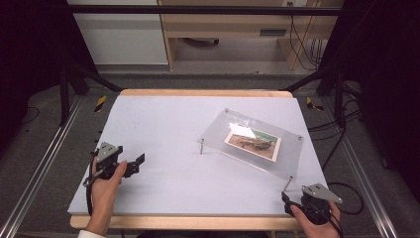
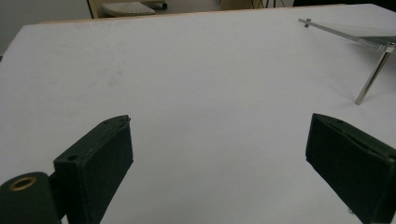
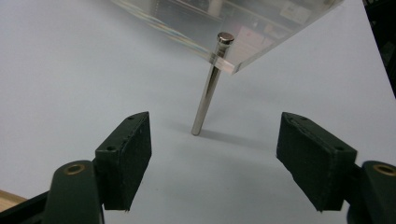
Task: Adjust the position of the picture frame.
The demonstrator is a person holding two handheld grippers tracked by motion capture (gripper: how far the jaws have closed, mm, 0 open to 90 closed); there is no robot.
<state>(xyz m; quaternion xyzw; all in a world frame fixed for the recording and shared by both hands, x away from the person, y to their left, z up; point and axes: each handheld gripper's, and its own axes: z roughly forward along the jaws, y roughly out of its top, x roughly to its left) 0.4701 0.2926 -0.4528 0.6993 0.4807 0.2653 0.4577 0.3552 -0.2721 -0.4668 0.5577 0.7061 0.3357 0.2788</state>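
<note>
A white sheet [image 1: 173, 148] covers the bench [image 1: 198, 92], whose wooden edge shows along the far and near sides. On the right half of the sheet stands a clear acrylic plate [image 1: 247, 126] raised on thin metal legs, turned at an angle to the bench edges. A small picture card [image 1: 252, 141] lies flat at the plate's middle, with a bright glare patch on its far left corner.

The left tongs [image 1: 138, 163] are held in the person's left hand [image 1: 106, 183] at the near left of the bench, low over the sheet and pointing right toward the plate. In the left gripper view the two black jaws stand wide apart with nothing but bare white sheet between them; one leg [image 2: 372, 77] of the plate shows far off at the upper right.

The right tongs [image 1: 286, 197] are held in the right hand [image 1: 309, 220] at the near right corner, just beside the plate's nearest corner. In the right gripper view the jaws are spread wide and grip nothing; the near corner leg [image 3: 209, 88] stands ahead of the gap between them, apart from both jaws, its round cap [image 3: 225, 38] on top of the plate corner.
</note>
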